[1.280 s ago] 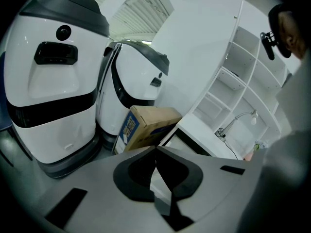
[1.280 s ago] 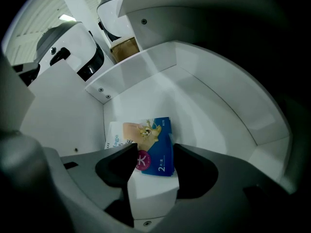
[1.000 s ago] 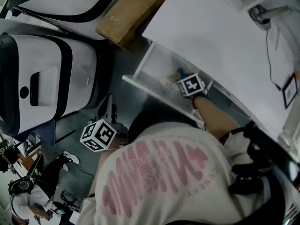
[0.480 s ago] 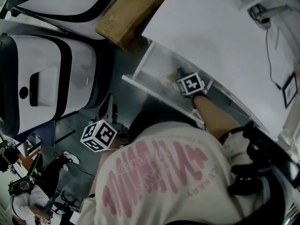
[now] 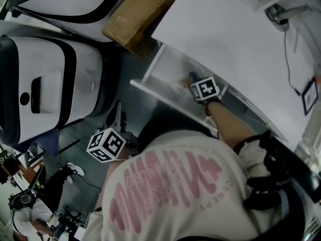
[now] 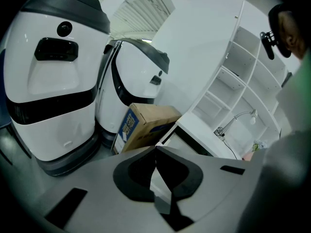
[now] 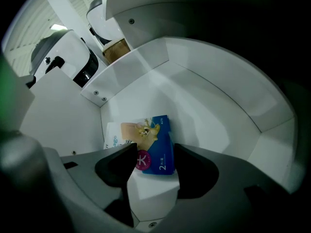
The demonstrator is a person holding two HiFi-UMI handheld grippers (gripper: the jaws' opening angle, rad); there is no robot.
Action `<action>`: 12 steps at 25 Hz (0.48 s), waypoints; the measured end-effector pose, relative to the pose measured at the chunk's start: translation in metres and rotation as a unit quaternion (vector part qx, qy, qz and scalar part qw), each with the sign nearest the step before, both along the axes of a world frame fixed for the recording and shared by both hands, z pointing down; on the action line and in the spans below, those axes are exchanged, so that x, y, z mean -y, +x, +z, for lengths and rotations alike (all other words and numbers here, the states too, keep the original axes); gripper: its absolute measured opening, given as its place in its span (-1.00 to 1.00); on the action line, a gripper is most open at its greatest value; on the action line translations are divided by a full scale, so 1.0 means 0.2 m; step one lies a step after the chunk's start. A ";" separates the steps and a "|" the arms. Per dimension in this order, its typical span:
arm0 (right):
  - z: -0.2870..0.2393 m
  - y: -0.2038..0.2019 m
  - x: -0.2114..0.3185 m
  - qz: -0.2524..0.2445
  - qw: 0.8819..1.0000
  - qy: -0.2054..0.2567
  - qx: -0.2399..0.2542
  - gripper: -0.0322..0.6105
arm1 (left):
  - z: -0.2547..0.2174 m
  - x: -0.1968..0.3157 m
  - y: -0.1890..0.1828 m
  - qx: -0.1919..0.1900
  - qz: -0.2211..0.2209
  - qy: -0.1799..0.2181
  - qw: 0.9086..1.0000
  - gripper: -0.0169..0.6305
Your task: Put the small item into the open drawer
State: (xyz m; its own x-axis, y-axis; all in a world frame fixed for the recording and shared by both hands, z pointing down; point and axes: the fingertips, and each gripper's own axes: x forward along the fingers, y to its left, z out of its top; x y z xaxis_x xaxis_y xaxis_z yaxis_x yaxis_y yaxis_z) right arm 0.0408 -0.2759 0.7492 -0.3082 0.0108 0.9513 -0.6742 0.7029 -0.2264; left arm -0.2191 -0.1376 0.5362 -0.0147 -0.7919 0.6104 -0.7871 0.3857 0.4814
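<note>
The small item, a blue printed packet, lies flat on the floor of the open white drawer, partly over a white packet. My right gripper hangs just above it, open, with one jaw on each side of the packet's near end and not pressing it. In the head view the right gripper is inside the drawer, with a blue corner of the packet showing beyond its marker cube. My left gripper is held low near the person's body, away from the drawer. Its jaws meet at the tips with nothing between them.
Two large white machines with black trim stand left of the drawer. A cardboard box sits between them and the white desk top. A desk lamp and a cable lie on the desk. White shelves rise behind.
Almost nothing has moved. The right gripper's marker cube has shifted very slightly inside the drawer, and the left gripper stays where it was.
</note>
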 end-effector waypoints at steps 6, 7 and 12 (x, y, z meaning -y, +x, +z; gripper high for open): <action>-0.01 -0.01 0.00 0.000 1.000 0.007 0.002 -0.11 | 0.00 -0.01 0.01 -0.001 0.003 0.001 1.000 -0.85; -0.01 -0.01 0.00 0.000 1.000 0.011 0.001 -0.11 | 0.00 -0.01 0.01 -0.001 0.003 0.001 1.000 -0.85; -0.03 -0.02 0.02 -0.004 0.999 0.038 0.003 -0.11 | -0.01 -0.01 0.01 0.000 0.006 0.002 1.000 -0.85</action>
